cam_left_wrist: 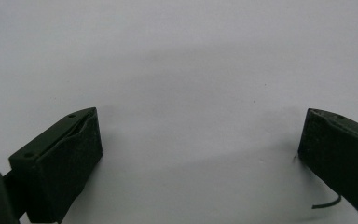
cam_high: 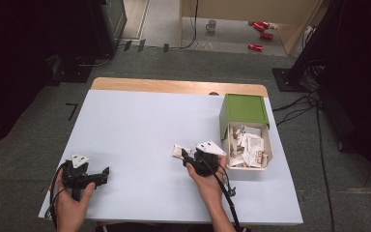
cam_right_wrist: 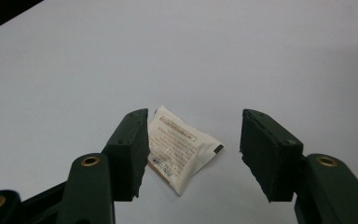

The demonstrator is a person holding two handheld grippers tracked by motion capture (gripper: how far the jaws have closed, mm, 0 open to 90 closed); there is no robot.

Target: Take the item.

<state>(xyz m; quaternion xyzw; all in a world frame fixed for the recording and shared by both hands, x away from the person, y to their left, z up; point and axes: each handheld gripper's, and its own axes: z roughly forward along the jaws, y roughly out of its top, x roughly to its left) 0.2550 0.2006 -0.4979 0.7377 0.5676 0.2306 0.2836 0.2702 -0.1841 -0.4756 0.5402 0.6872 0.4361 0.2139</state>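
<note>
The right gripper (cam_right_wrist: 193,156) is hanging with jaws apart over a small white sachet (cam_right_wrist: 182,149) lying on the worktop (cam_high: 140,130), just beside the box of sachets (cam_high: 248,145). The left gripper (cam_high: 107,172) is gaping wide over bare worktop.

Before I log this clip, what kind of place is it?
Probably a lab or studio set up for recording, not a home: a white-topped table on grey carpet, cables trailing over the floor, and dark equipment stands around it.

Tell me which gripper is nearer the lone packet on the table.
Right. The right gripper is open right over the packet; the left gripper sits far off by the table's near-left corner.
</note>
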